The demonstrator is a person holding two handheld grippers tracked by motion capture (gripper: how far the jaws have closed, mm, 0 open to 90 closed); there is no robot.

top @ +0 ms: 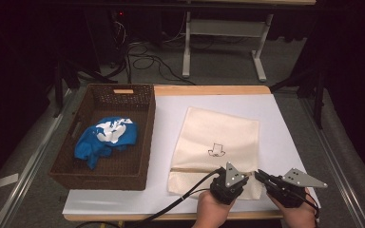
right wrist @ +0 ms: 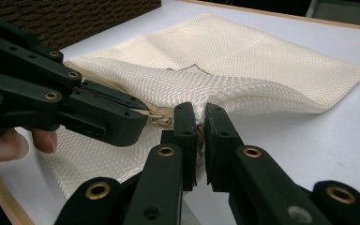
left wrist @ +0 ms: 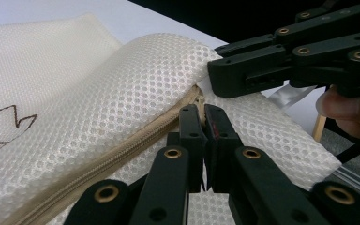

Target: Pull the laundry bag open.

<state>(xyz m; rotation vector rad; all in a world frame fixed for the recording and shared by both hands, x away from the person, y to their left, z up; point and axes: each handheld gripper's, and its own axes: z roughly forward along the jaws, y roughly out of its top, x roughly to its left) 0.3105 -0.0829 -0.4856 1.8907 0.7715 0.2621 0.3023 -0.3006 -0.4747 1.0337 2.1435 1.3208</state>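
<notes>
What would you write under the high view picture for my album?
Two grippers, left and right, pinch a cream mesh zip bag beside a brown wicker basket.

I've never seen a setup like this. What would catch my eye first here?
Probably the cream mesh zip bag lying flat on the white table sheet, with a small dark drawing on it. At its near edge, two black hand-held grippers, the left gripper and the right gripper, pinch the fabric close together by the zipper end. To the left stands a dark woven basket holding a crumpled blue and white cloth.
</notes>
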